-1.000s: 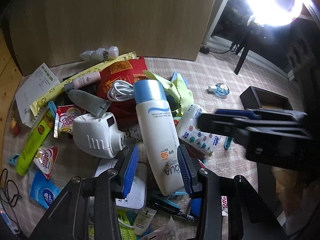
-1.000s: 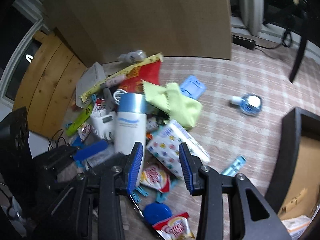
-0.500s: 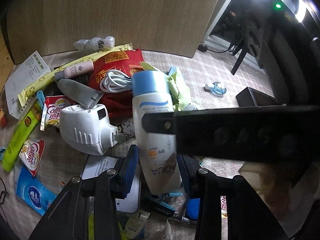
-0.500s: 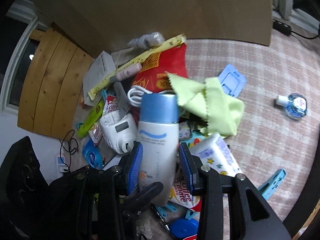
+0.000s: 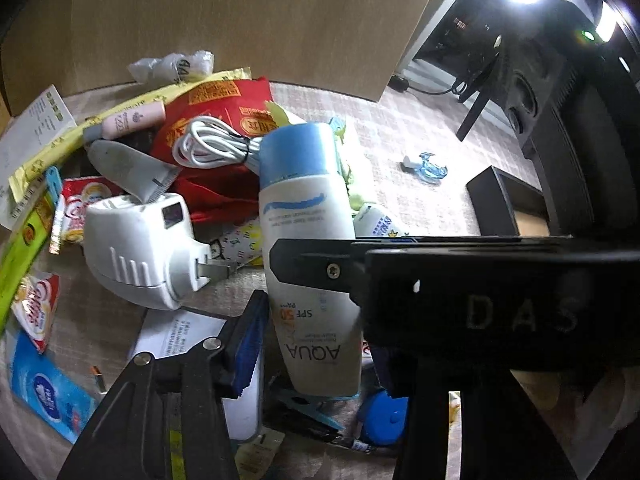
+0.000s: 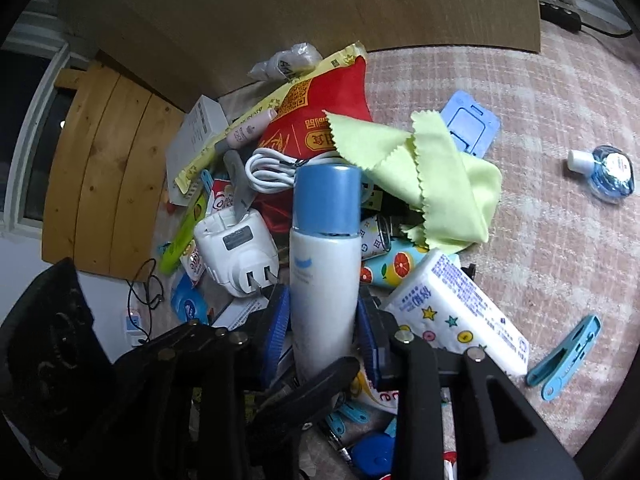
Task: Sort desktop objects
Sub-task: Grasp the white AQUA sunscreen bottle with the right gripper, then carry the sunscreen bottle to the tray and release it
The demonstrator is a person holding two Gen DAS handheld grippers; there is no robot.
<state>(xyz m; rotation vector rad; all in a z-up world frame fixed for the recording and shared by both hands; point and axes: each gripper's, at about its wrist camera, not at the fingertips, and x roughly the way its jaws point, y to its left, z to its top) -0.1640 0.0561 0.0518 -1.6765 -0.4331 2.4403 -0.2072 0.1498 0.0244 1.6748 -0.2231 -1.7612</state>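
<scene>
Both grippers are on the same thing here: the white sunscreen bottle (image 6: 323,276) with the blue cap, lying on top of the pile with its cap pointing away from both cameras.

The right gripper (image 6: 323,328) has the bottle's lower body between its blue-padded fingers (image 6: 277,330) and the jaws are closing; the pads look right up against both sides of the bottle, so it reads as a pinch. In the left wrist view that same gripper shows up as a big black bar crossing the bottle from the right.

The left gripper (image 5: 316,344) straddles the bottle's bottom end, jaws opening. Its left pad (image 5: 250,344) sits just beside the bottle with a sliver of gap; the other finger is hidden behind the right gripper, so contact on that side can't be told.

Around the bottle:
- white plug-in adapter (image 5: 140,248) just to its left, prongs pointing at it
- coiled white cable (image 5: 212,146) on a red packet (image 5: 224,100) by the cap
- yellow-green cloth (image 6: 436,184) to the right of the cap
- tissue pack (image 6: 456,312) with stars, beside the right gripper
- blue clip (image 6: 568,352) and a small blue bottle (image 6: 608,172) well apart on the checked surface
</scene>
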